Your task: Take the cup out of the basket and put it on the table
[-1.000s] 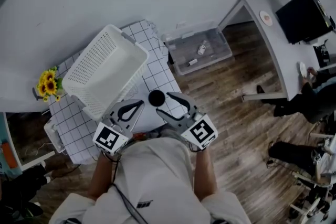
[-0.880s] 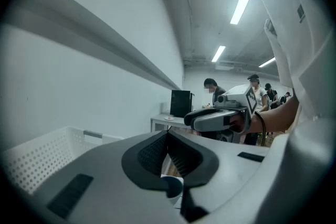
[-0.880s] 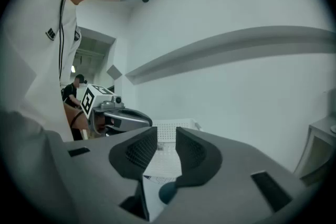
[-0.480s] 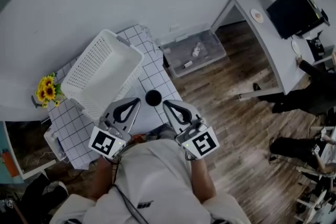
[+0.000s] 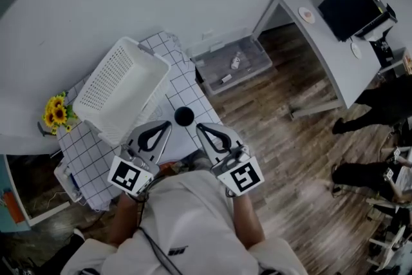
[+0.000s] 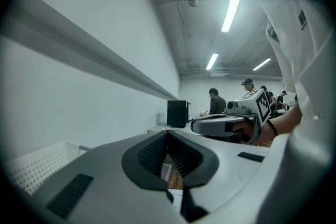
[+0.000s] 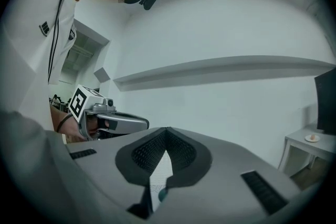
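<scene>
Here, the small dark round cup stands on the table, which is covered in a white cloth with a dark grid. It is close to the table's near edge. The cup is outside the white perforated plastic basket, just beside the basket's near right corner. It lies just ahead of my two grippers, between their tips, with a gap to each.

My left gripper has its jaws pressed together with nothing in them, its tip just left of the cup. My right gripper is likewise closed and empty, its tip just right of the cup.

The basket fills the table's far left part. A bunch of yellow sunflowers sits at the table's left edge. Past the right edge, a clear plastic bin rests on the brown wooden floor.
</scene>
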Demonstrator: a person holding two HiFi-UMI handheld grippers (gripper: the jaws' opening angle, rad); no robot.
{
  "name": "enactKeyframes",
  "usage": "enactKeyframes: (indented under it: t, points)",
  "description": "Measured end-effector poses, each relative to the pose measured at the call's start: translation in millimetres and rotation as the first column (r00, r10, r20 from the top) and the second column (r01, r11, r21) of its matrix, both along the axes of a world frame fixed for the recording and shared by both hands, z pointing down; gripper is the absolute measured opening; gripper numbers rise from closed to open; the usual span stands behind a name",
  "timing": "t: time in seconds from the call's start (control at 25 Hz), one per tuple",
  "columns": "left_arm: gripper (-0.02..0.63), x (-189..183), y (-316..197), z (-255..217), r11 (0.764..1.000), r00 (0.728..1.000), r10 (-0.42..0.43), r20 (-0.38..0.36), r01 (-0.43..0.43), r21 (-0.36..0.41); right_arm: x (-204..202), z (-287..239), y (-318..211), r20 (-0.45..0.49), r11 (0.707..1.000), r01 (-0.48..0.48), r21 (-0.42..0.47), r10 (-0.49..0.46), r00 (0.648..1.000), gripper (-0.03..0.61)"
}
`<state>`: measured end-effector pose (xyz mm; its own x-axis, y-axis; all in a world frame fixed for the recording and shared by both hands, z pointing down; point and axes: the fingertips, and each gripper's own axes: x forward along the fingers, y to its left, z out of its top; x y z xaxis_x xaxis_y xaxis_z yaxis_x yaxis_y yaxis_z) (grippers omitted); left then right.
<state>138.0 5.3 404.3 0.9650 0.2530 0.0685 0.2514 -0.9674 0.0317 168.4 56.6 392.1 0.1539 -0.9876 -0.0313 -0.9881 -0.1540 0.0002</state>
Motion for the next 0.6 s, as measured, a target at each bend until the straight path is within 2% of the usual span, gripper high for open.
enactKeyframes:
  t: [0.6]
  points:
    - [0.009, -0.3, 3.8, 5.3, 1.0, 1.0, -0.003, 0.017, 0.002, 0.003, -0.3, 8.0, 2.7, -0.014, 1.0, 0.013, -0.025, -0.013, 1.0, 0.011]
